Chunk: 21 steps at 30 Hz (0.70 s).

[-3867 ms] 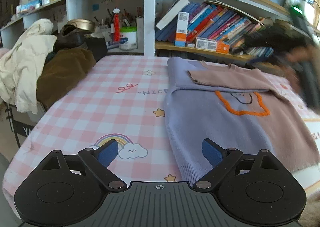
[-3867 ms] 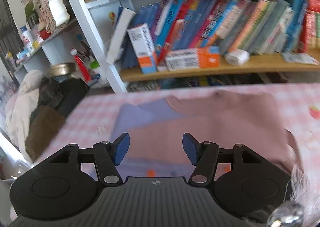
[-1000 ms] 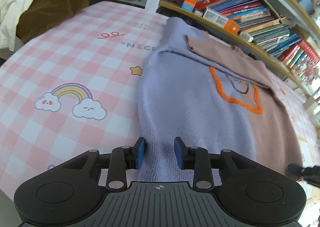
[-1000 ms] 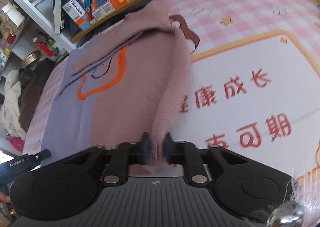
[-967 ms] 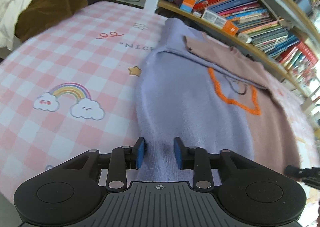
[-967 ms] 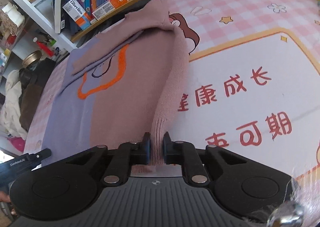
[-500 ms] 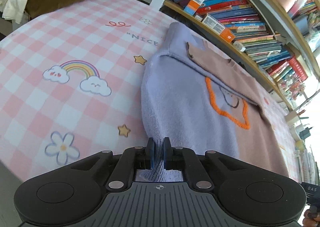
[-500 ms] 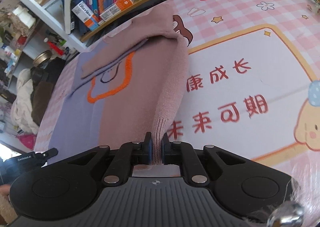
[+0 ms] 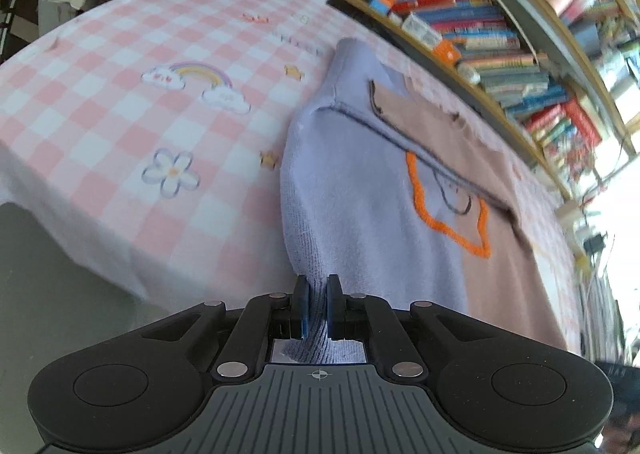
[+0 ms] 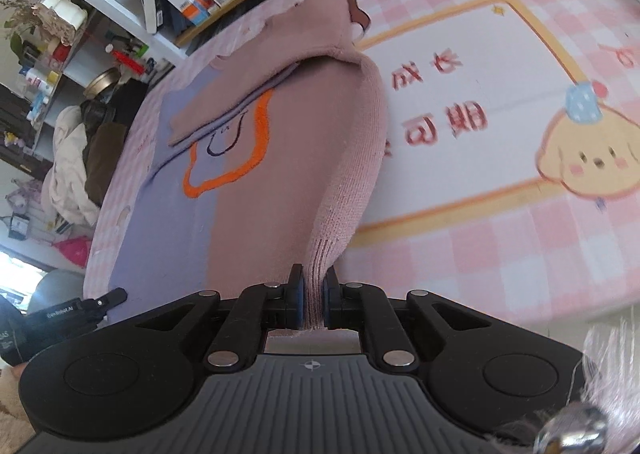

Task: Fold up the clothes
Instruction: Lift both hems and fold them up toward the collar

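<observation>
The sweater [image 9: 360,190] lies flat on the pink checked surface [image 9: 120,94], sleeves folded in across the chest, collar toward the bookshelf [image 9: 500,38] at 12 o'clock. The left gripper [image 9: 315,306] has its jaws clamped on the lilac hem corner at 6 o'clock in its view. The right gripper [image 10: 310,304] has its jaws clamped on the pink hem corner, which rises in a ridge off the surface. Holding both bottom corners at once probably keeps the hem straight and taut, so the lower half can be carried over toward the collar in one even fold.

The near edge of the surface drops away at 8 o'clock in the left view, just beside the held corner, so the hem sits right at the rim. There is open cloth to the left, around the rainbow print [image 9: 196,82], and to the right over the printed panel [image 10: 480,94]. The shelf crowds the far side, so the fold should land short of it.
</observation>
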### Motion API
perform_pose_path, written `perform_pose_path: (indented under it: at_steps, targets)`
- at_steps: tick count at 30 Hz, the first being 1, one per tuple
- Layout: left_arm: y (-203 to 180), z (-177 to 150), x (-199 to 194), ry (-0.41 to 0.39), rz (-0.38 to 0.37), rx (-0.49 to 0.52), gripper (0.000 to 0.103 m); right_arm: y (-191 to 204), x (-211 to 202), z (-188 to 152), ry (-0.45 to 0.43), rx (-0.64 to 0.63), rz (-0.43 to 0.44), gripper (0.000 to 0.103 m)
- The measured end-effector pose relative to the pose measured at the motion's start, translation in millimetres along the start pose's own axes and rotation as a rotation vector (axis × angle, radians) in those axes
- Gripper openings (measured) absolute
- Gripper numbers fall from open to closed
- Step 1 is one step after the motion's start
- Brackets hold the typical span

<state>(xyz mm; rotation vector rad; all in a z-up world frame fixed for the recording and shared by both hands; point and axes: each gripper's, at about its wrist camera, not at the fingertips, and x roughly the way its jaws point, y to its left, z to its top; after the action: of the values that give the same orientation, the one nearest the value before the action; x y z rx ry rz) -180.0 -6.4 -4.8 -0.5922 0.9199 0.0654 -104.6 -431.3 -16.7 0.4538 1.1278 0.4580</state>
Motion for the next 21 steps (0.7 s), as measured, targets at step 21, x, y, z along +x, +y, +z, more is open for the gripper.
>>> perform_pose_path:
  at_steps: [21]
  targets:
    - [-42.0,99.3,-16.6,-0.381,-0.276,-0.155,0.004,20.5,-53.2,93.8,-0.418,0.020,0.238,0.008]
